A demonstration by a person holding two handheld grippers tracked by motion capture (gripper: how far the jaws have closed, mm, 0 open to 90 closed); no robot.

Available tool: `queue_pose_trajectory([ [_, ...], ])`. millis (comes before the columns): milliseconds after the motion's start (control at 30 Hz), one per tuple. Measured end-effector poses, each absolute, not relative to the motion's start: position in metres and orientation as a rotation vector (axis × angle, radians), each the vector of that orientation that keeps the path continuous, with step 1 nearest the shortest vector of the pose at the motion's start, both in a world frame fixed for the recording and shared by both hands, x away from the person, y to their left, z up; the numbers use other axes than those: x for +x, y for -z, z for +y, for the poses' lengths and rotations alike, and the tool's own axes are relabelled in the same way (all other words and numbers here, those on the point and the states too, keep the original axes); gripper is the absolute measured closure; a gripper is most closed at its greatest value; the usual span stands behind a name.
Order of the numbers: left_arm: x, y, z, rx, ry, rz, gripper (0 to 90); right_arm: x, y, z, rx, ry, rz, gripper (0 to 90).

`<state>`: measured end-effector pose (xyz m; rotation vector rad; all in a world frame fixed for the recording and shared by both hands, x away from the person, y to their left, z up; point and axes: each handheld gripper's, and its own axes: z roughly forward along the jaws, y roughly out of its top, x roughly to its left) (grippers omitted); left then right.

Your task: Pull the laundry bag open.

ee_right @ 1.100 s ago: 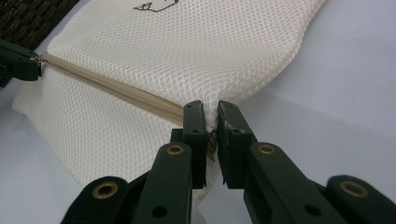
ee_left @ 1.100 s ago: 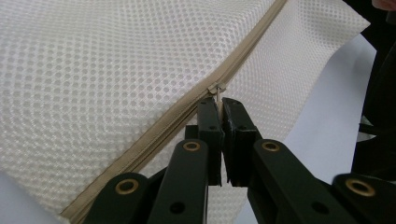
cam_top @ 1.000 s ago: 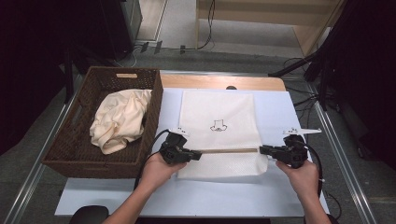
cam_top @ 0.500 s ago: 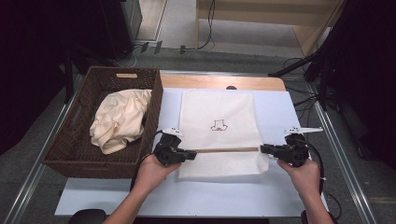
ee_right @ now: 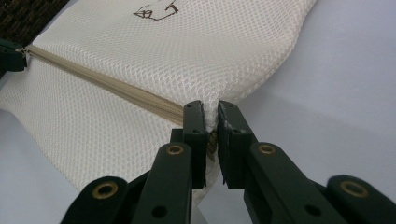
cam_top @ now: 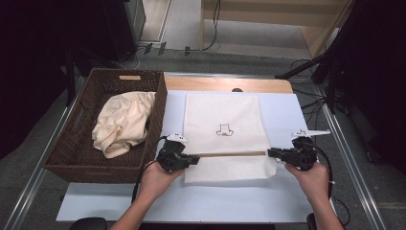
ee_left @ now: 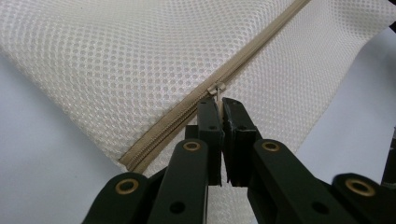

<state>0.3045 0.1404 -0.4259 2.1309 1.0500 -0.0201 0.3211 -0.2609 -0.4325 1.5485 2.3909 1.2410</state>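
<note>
mesh bag stretched between both tongs

Wicker basket walls off left; bare table right

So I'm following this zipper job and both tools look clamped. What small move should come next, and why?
Probably draw the left tool along the zipper toward the right tool. The left one is shut on the zipper pull at the mesh laundry bag's left end, and the right one pinches the bag's right end at the zipper, holding it taut. That would likely slide the pull.
</note>
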Motion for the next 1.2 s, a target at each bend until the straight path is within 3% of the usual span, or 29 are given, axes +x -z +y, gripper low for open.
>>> queue_pose_trajectory([
  [700,0.303,0.434,0.145,2.117,0.004,1.178,87.4,0.323,0.442,-0.286,1.58,-1.137,2.352,83.3],
  [1200,0.306,0.447,0.143,2.137,0.0,1.182,86.8,0.331,0.449,-0.27,1.591,-1.076,2.417,83.8],
])
